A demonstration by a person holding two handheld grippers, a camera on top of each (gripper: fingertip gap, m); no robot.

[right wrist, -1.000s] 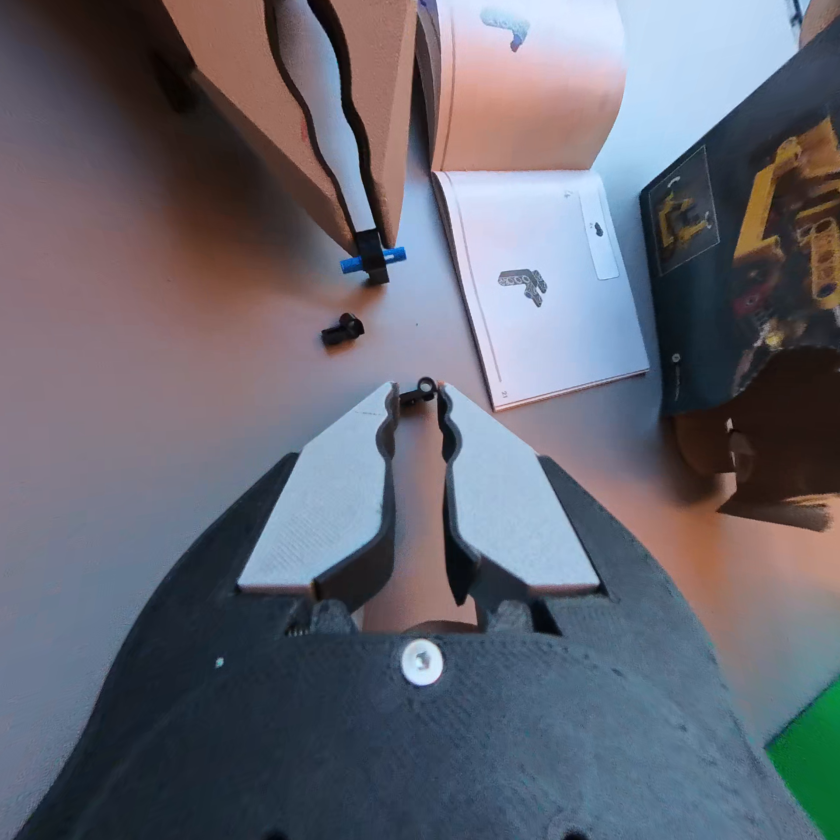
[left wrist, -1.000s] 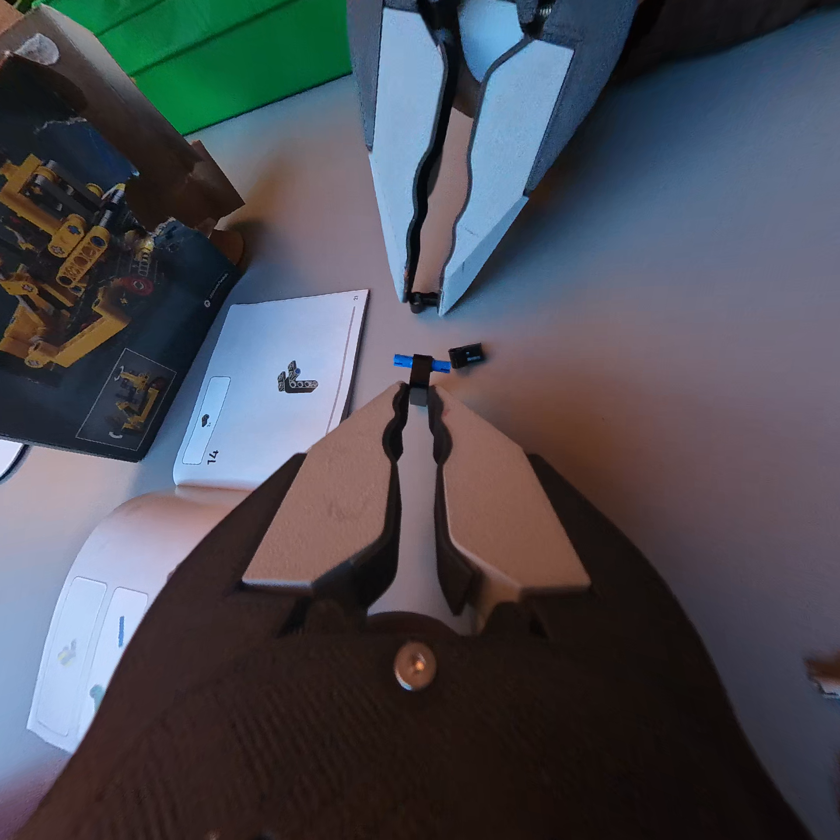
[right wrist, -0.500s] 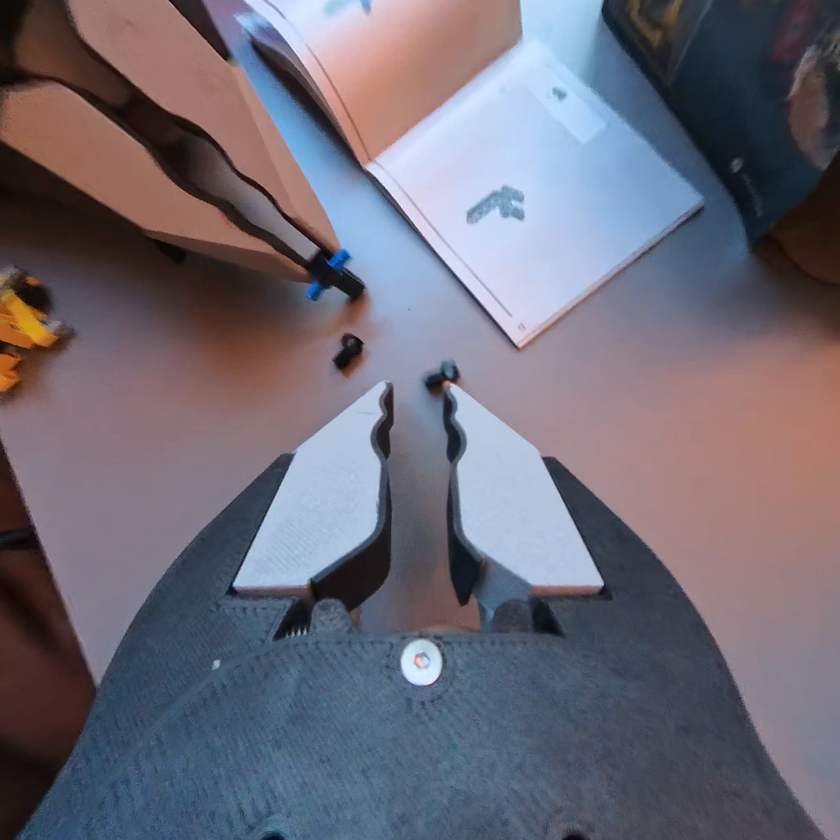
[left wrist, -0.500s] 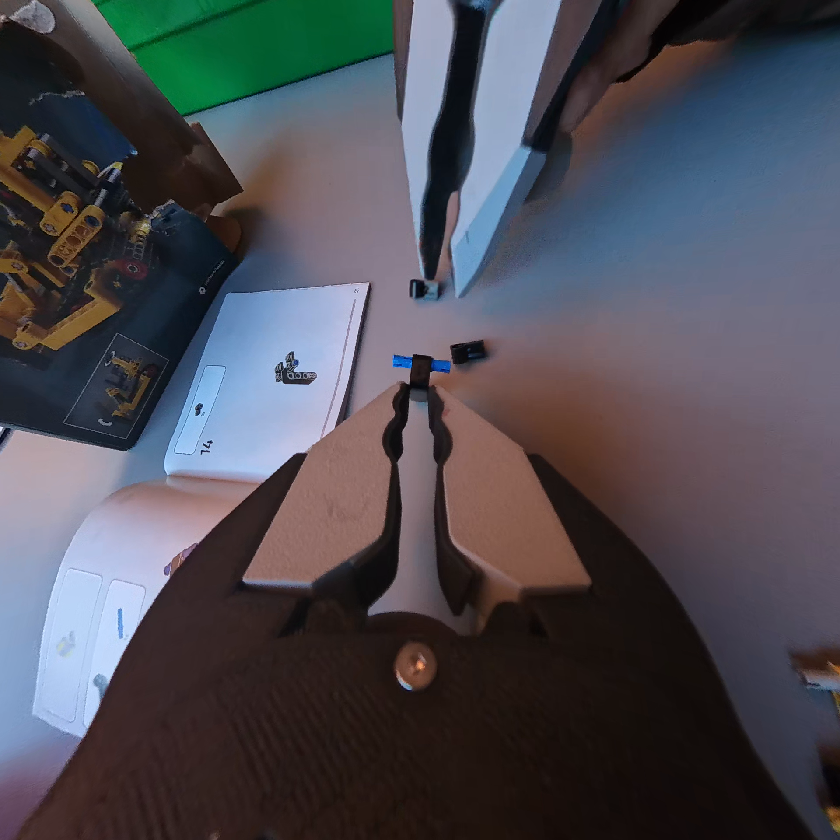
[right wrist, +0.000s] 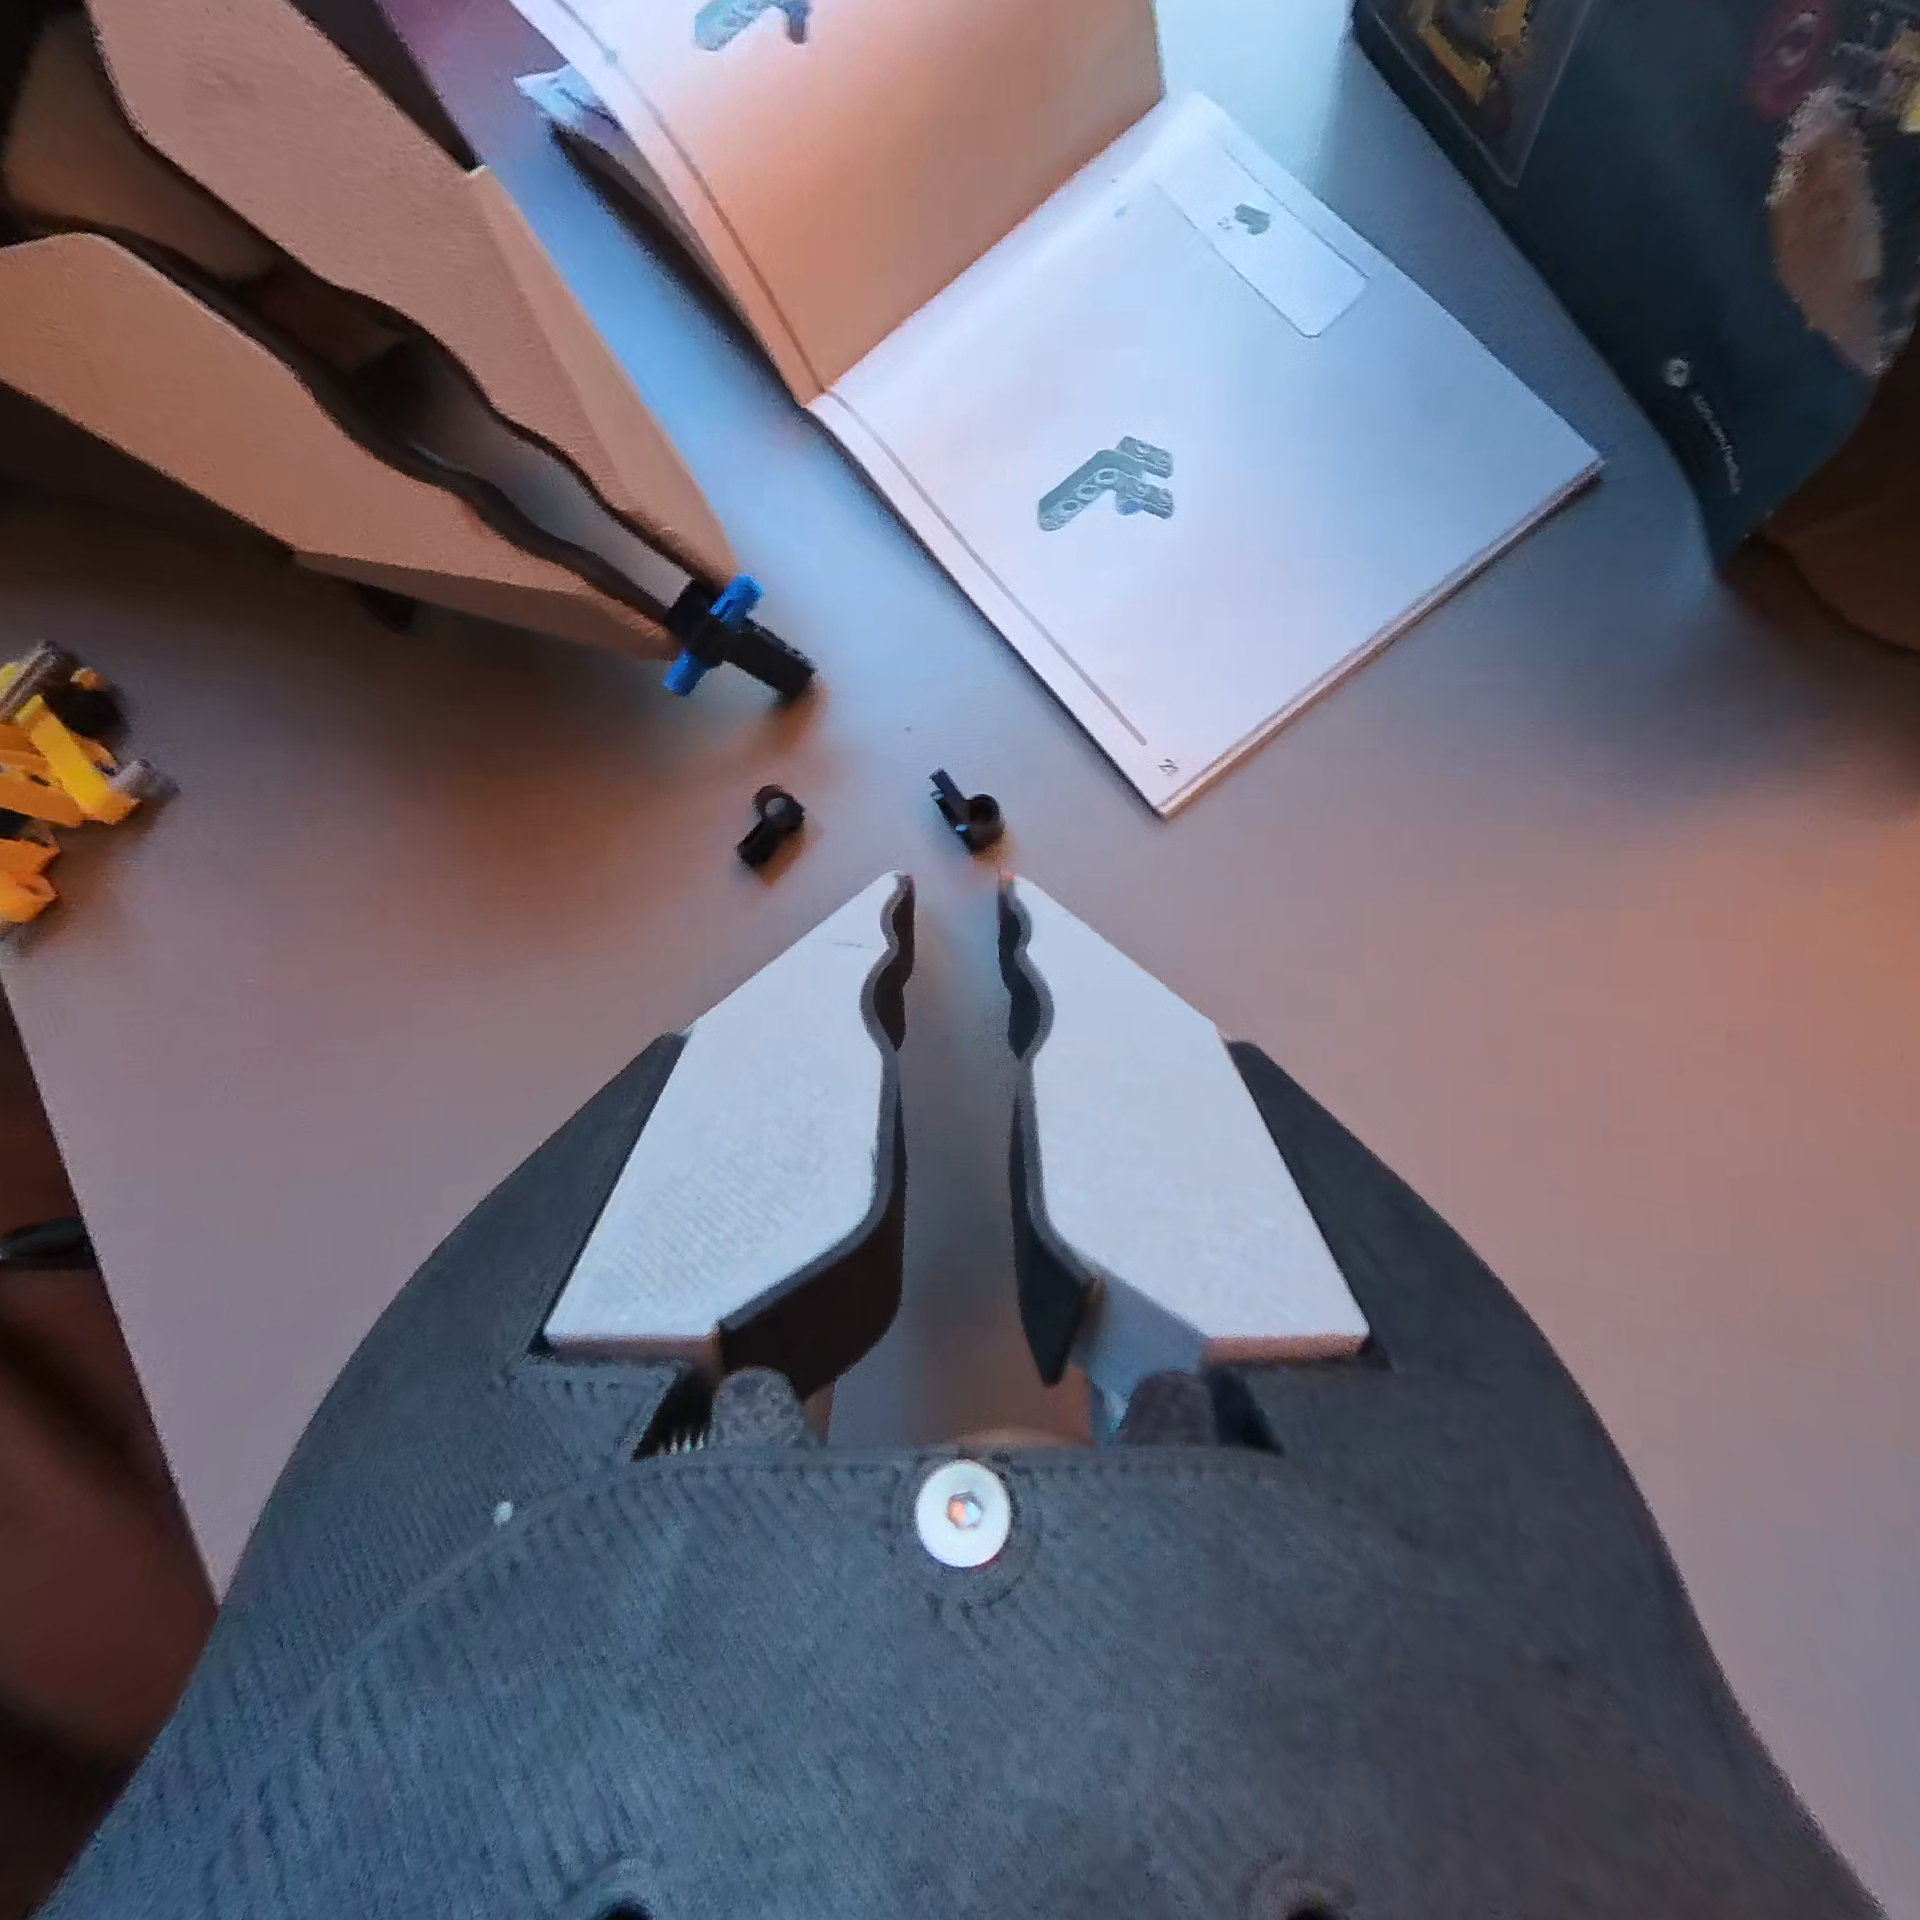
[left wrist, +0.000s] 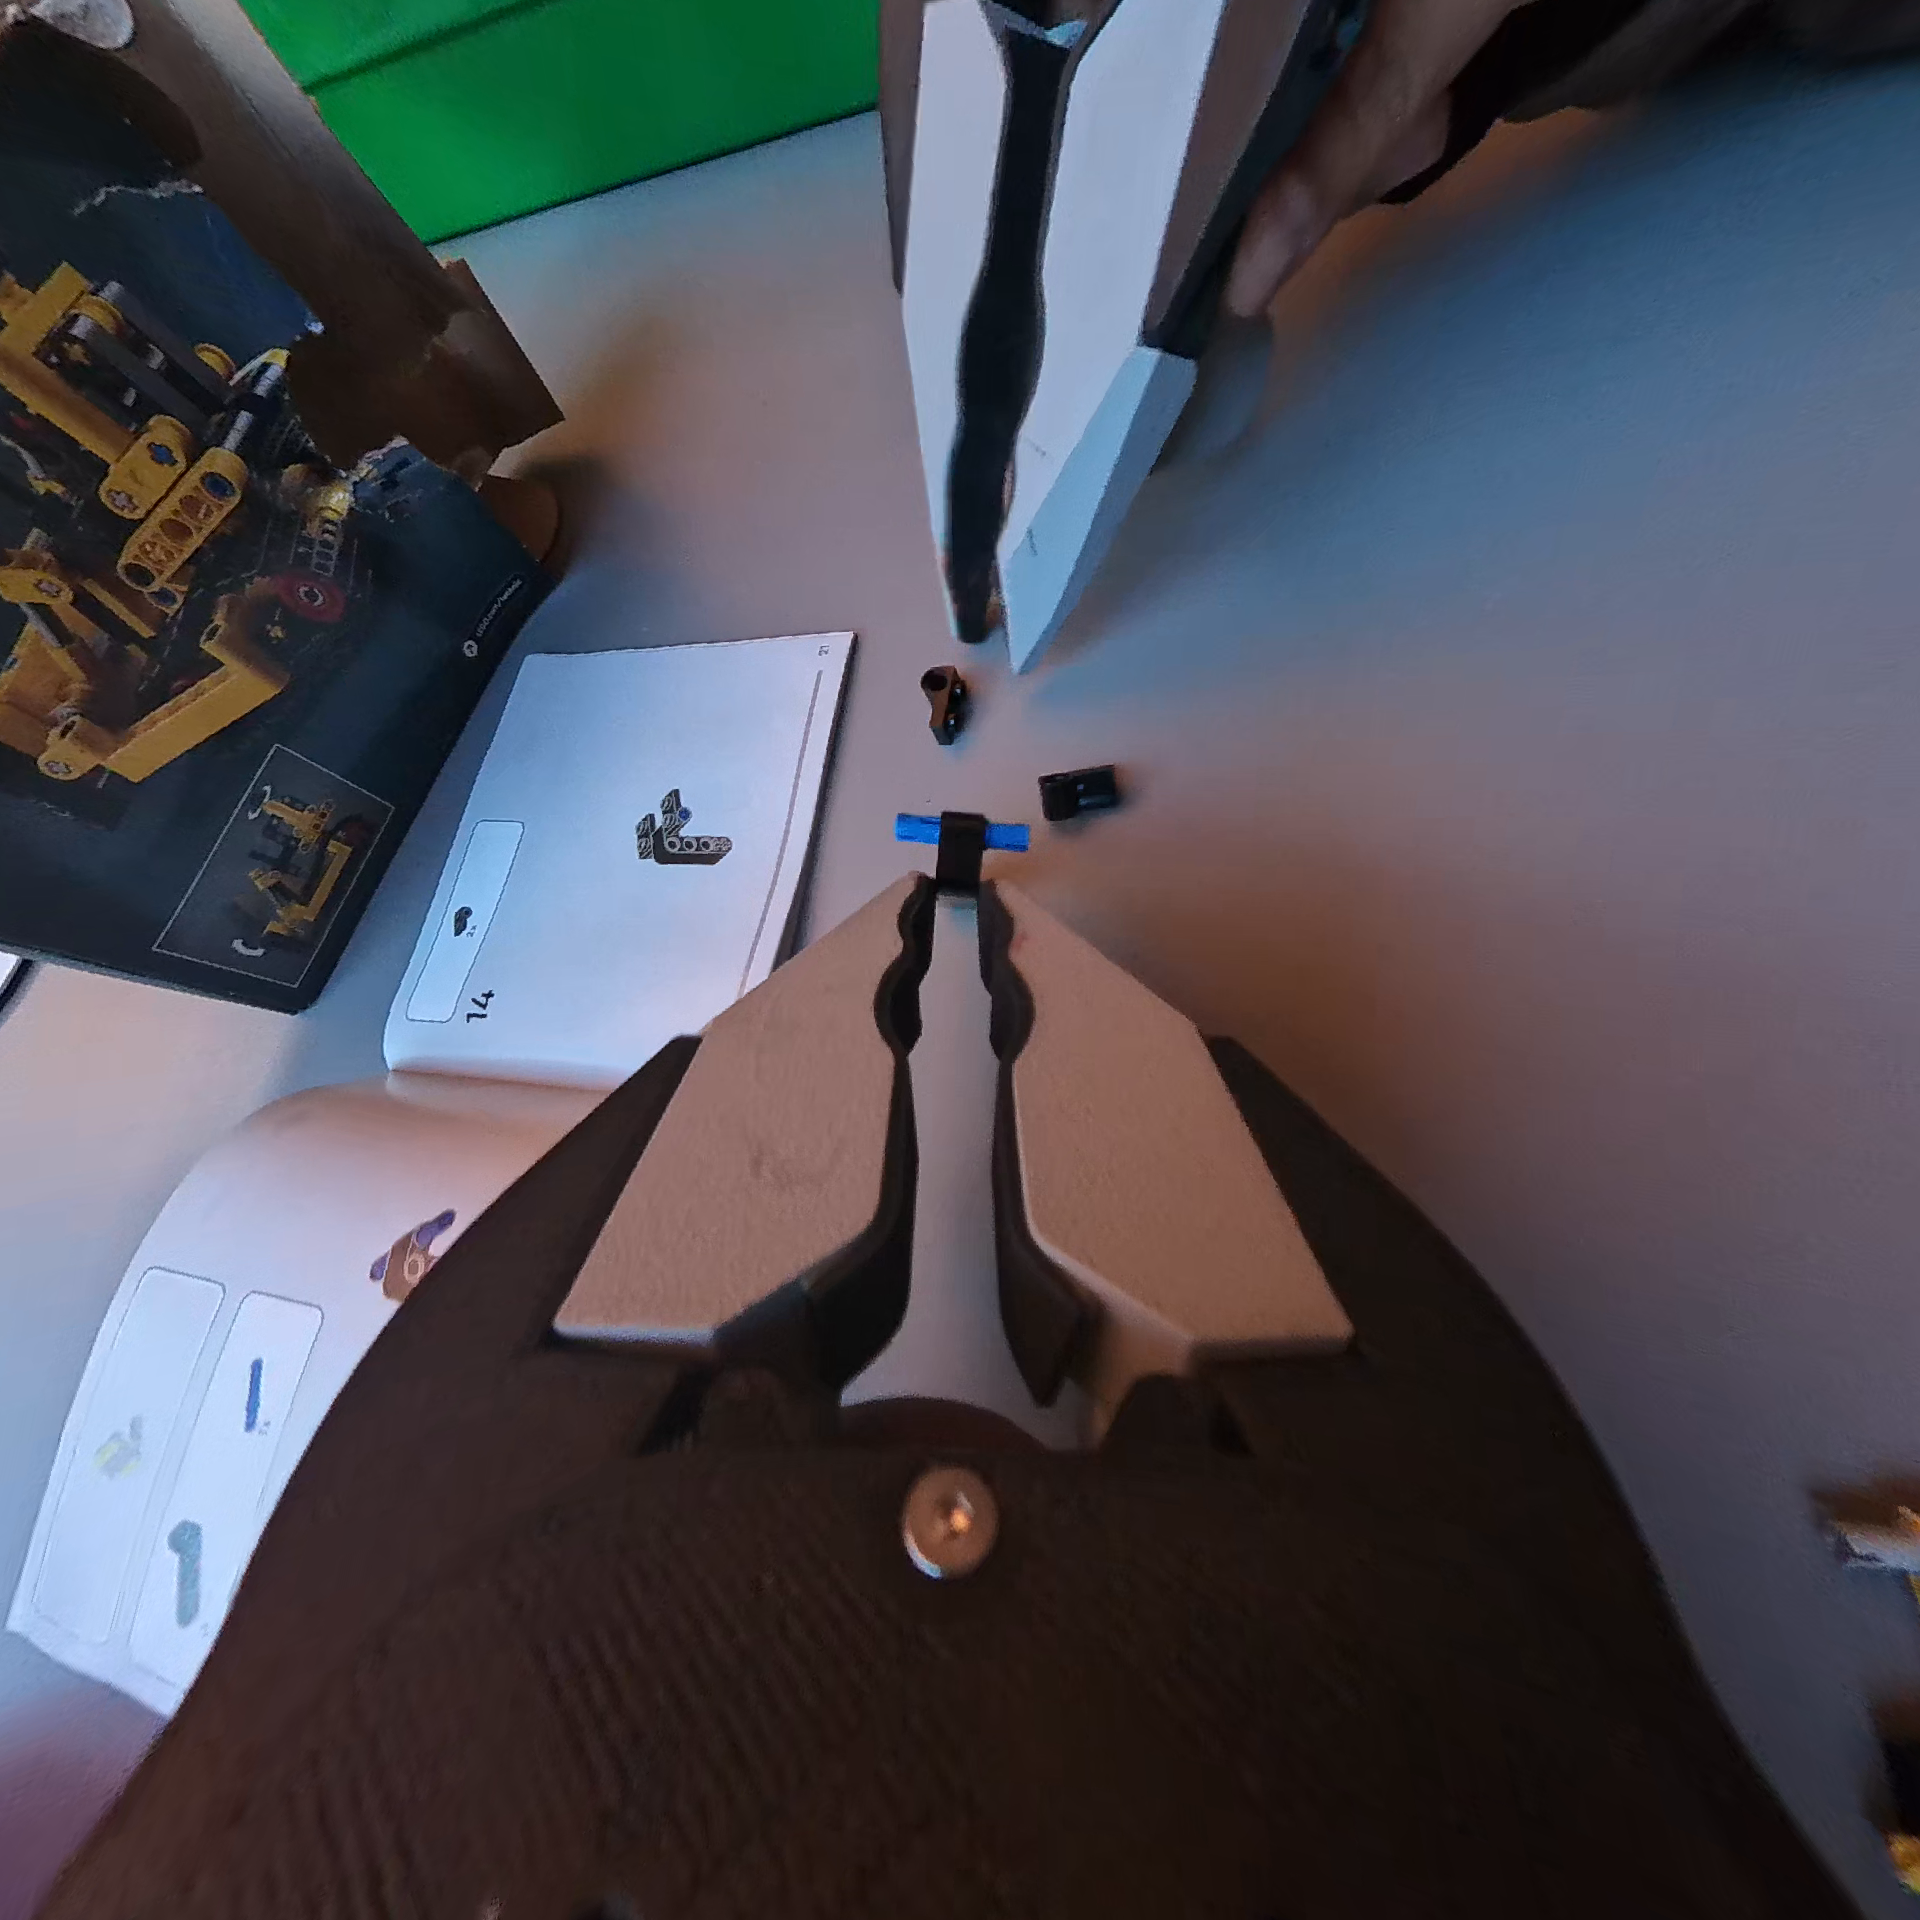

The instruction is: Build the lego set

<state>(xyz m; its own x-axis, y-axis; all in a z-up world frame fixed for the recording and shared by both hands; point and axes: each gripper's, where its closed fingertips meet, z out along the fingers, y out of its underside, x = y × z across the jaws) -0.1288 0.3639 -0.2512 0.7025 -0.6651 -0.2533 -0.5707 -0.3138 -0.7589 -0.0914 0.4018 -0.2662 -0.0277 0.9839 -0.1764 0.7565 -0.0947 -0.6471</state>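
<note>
My left gripper [left wrist: 956, 888] is shut on a black connector with a blue pin through it [left wrist: 961, 840], held at the table surface. It also shows in the right wrist view [right wrist: 727, 639]. Two small black connectors lie loose on the grey table: one [left wrist: 945, 701] [right wrist: 968, 814] just in front of my right gripper, the other [left wrist: 1078, 792] [right wrist: 771, 824] beside it. My right gripper [right wrist: 954, 883] is empty, its jaws a narrow gap apart, just short of the nearer connector. It shows at the top of the left wrist view [left wrist: 992, 623].
An open instruction booklet [left wrist: 623, 862] [right wrist: 1195, 468] lies beside the parts. The dark set box [left wrist: 177, 582] [right wrist: 1662, 208] stands beyond it. A pile of yellow pieces [right wrist: 52, 790] lies at the table's edge. A green surface [left wrist: 571, 94] is behind. One gripper's finger ends stand about 6 cm off the other's.
My right gripper has let go of the small black connector, which now lies on the table, and has drawn back from it. My left gripper has stayed shut on the black and blue piece.
</note>
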